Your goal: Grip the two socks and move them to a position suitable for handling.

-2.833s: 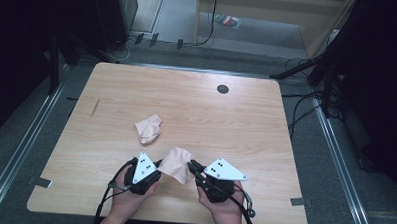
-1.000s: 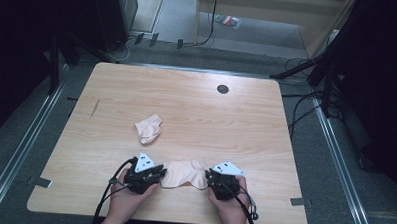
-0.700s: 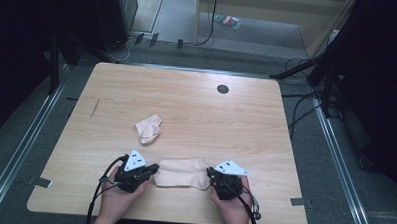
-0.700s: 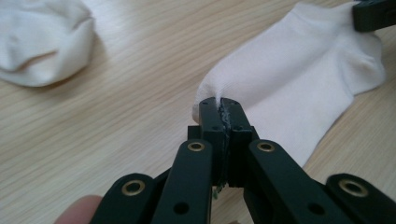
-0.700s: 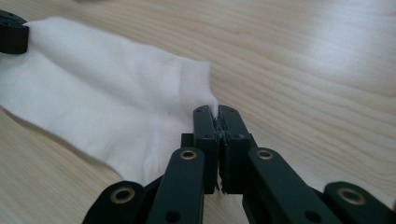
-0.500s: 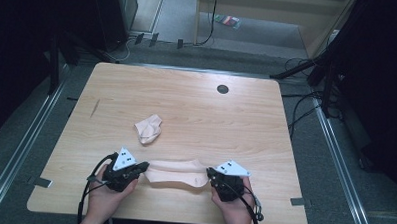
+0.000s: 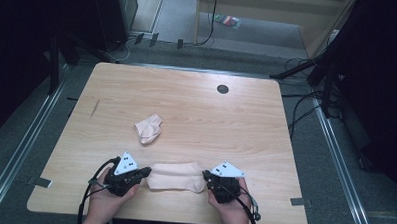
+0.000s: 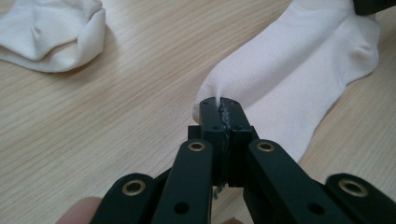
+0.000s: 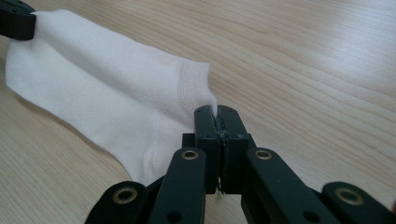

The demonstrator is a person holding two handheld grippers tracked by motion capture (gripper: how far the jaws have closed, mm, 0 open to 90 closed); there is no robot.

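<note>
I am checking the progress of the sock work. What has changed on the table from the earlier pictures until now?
The sock, bunched up between the two tongs earlier, has been pulled out flat on the table as the hands moved apart. The left tongs pinch one end, the right tongs the cuff end. The crumpled sock farther back stayed where it was.

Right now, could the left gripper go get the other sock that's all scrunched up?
Probably not yet: the left gripper is shut on the flat sock. The scrunched sock lies nearby with bare table between.
</note>
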